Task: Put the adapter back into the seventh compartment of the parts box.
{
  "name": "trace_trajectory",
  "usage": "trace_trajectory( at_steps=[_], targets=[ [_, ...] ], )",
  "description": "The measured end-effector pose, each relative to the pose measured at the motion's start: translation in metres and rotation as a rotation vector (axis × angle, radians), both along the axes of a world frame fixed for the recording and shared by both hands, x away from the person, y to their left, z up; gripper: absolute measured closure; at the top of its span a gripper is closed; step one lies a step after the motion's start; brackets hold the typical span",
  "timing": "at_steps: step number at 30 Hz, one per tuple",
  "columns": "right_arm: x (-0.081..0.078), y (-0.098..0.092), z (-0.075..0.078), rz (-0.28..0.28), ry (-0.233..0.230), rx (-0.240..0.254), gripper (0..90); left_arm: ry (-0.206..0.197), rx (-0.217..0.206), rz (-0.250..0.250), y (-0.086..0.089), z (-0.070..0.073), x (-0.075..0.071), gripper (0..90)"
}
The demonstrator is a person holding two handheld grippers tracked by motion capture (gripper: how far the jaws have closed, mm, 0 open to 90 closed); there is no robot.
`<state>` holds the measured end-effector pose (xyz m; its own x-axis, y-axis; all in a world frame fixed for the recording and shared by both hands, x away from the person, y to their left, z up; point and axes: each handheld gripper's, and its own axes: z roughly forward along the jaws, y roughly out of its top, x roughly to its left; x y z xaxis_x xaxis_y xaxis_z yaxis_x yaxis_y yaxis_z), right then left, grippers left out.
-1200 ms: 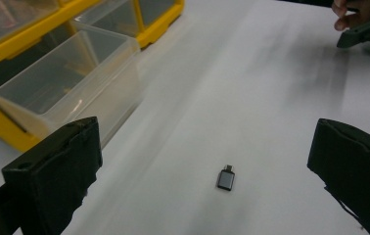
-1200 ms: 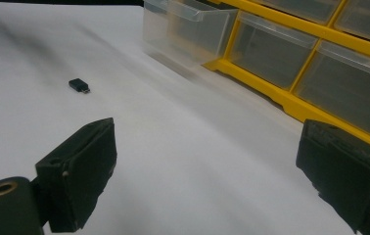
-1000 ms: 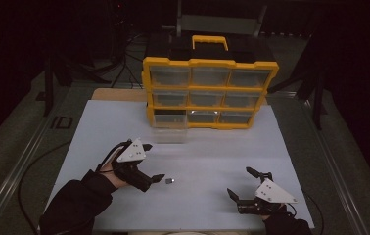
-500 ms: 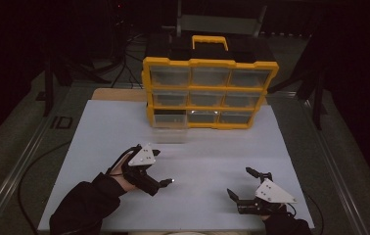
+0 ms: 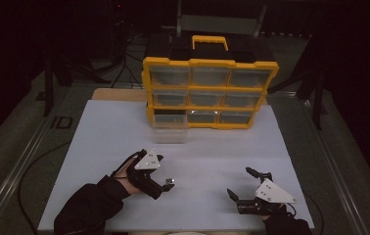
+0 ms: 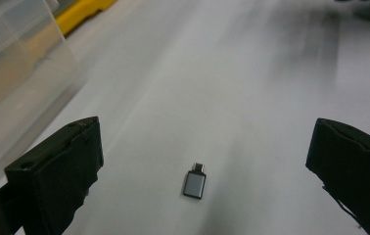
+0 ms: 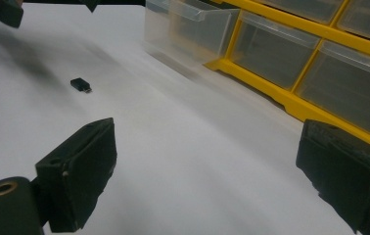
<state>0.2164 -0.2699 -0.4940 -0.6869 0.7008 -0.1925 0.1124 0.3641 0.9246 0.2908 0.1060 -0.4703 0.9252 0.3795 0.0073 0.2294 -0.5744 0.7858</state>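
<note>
A small grey USB adapter [image 6: 195,182] lies flat on the white table top [image 5: 212,156]. My left gripper [image 6: 203,169] is open and its jaws stand wide on either side of the adapter without touching it. From above, the left gripper [image 5: 159,176] sits at the front left with the adapter [image 5: 170,181] just off its tips. My right gripper [image 5: 239,182] rests open at the front right with nothing between its jaws. Seen from the right gripper [image 7: 212,171], the adapter [image 7: 80,84] lies far off to the left.
A yellow drawer organiser [image 5: 210,93] with clear drawers stands at the back of the table. One clear drawer [image 5: 169,131] from its bottom left slot is pulled out onto the table, and the same drawer [image 7: 188,29] appears ahead of the right gripper. A cable [image 5: 36,166] trails at the left.
My left gripper has moved right, up to the adapter, which now sits between its open jaws. The right gripper has stayed still.
</note>
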Motion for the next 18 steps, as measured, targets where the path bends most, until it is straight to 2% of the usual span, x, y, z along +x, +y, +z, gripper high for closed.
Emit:
trace_trajectory(
  at_steps=[7,18],
  targets=[
    [0.000,0.000,0.000,-0.001,0.001,0.001,8.0,0.014,0.024,-0.008,-0.002,-0.009,0.001,1.1],
    [0.000,0.000,0.000,-0.002,0.002,0.000,8.0,0.040,0.093,-0.019,-0.007,-0.024,0.005,6.3]
  ],
)
